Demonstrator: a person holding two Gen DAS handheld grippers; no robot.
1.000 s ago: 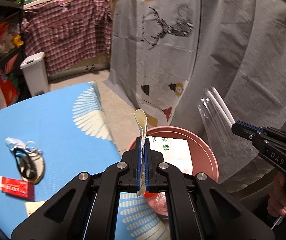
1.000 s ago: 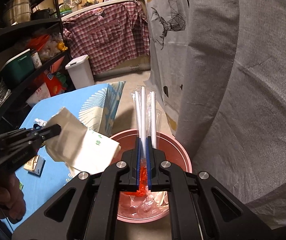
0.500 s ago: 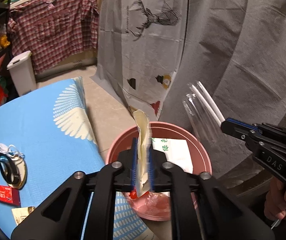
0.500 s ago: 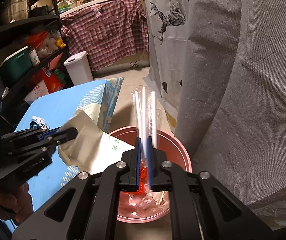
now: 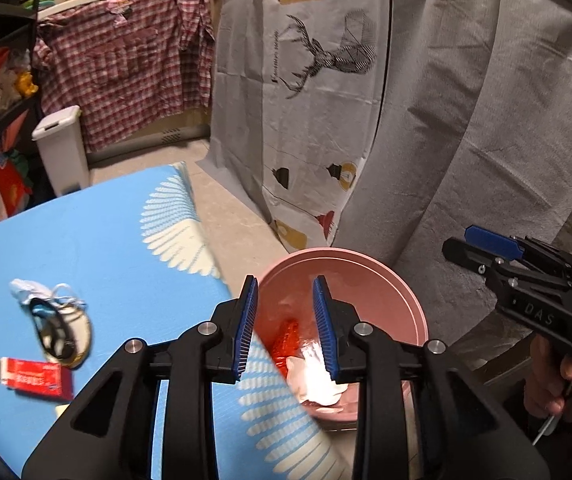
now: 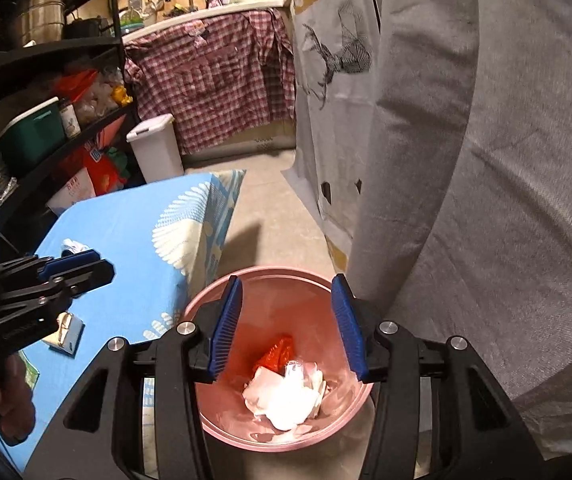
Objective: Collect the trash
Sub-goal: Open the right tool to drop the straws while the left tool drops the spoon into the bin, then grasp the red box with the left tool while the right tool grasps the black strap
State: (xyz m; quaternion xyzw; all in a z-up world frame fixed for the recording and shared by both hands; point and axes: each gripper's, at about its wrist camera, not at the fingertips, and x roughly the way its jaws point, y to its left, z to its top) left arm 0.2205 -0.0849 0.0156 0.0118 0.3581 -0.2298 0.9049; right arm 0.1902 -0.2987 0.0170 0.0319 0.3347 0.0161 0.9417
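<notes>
A pink bin [image 5: 381, 268] [image 6: 214, 292] stands on the floor beside the blue table. Inside it lie white paper [image 6: 282, 398] [image 5: 317, 380] and an orange-red wrapper [image 6: 278, 354] [image 5: 286, 340]. My left gripper [image 5: 286, 324] is open and empty above the bin's left rim. My right gripper [image 6: 287, 320] is open and empty over the bin. On the table lie a red packet [image 5: 36, 376], a black-and-cream round thing [image 5: 62, 332] and a crumpled white mask [image 5: 30, 290].
The blue table [image 5: 98, 248] [image 6: 138, 236] fills the left. A grey cloth [image 5: 465, 120] and a deer-print sheet [image 5: 305, 80] hang close on the right. A white pedal bin [image 5: 60, 148] and dark shelves [image 6: 26, 92] stand at the back left.
Both grippers have opened. The paper wrapper left my left gripper and the plastic straw packet left my right gripper; white trash now lies in the bin.
</notes>
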